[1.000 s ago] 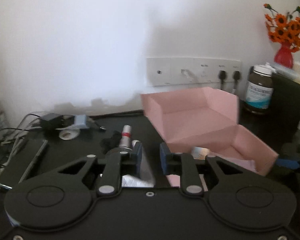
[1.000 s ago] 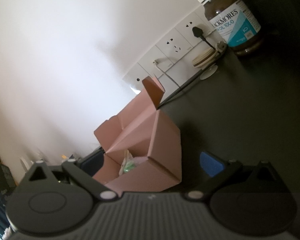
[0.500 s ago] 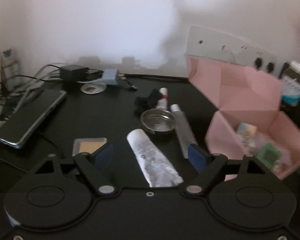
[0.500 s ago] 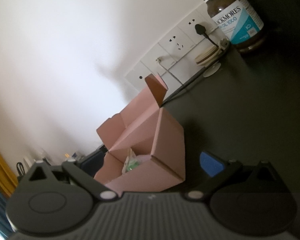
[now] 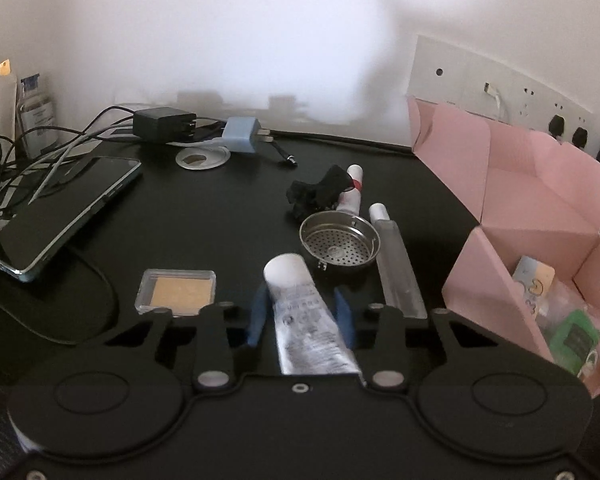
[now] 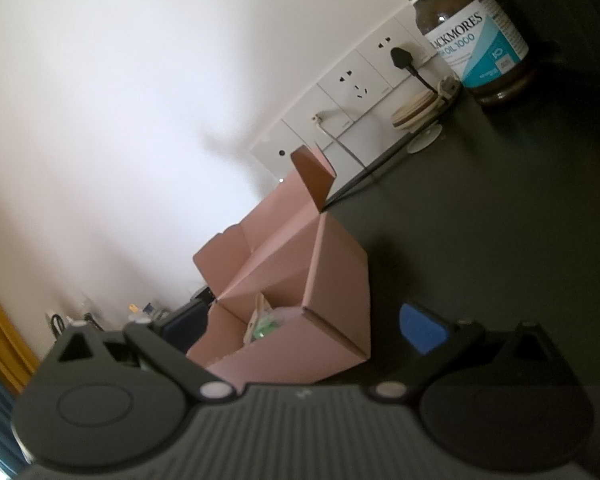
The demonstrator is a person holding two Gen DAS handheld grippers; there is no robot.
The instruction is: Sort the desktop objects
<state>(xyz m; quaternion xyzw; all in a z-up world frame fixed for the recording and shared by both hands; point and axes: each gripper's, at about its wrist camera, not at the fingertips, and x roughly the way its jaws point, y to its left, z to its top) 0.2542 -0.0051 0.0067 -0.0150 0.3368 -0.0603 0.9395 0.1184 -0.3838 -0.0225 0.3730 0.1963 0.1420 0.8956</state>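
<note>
Here the left gripper (image 5: pixel 301 314) has just been closing, and its blue pads (image 5: pixel 256 316) now flank the white tube (image 5: pixel 306 312), pressing its sides. The tube lies flat on the black desk (image 5: pixel 204 216), cap end pointing away from the camera. Just beyond the cap sits a metal strainer (image 5: pixel 340 242); to its right lies a clear vial (image 5: pixel 398 268), and behind it a black clip (image 5: pixel 320 192) rests against a red-banded tube (image 5: pixel 354 186). A tan compact (image 5: pixel 176 290) lies left of the gripper, near a phone (image 5: pixel 64 216) and two chargers (image 5: pixel 196 130) among cables.

The pink box (image 5: pixel 536 216) stands open at the right with small packets (image 5: pixel 568 328) inside.

From the right wrist view, the right gripper (image 6: pixel 300 332) is spread wide and grasps nothing; one blue pad (image 6: pixel 422 330) shows, while the other finger is partly hidden behind the box (image 6: pixel 324 280), which sits between the fingers. A brown bottle (image 6: pixel 472 32) stands far back by the wall sockets (image 6: pixel 356 84).
</note>
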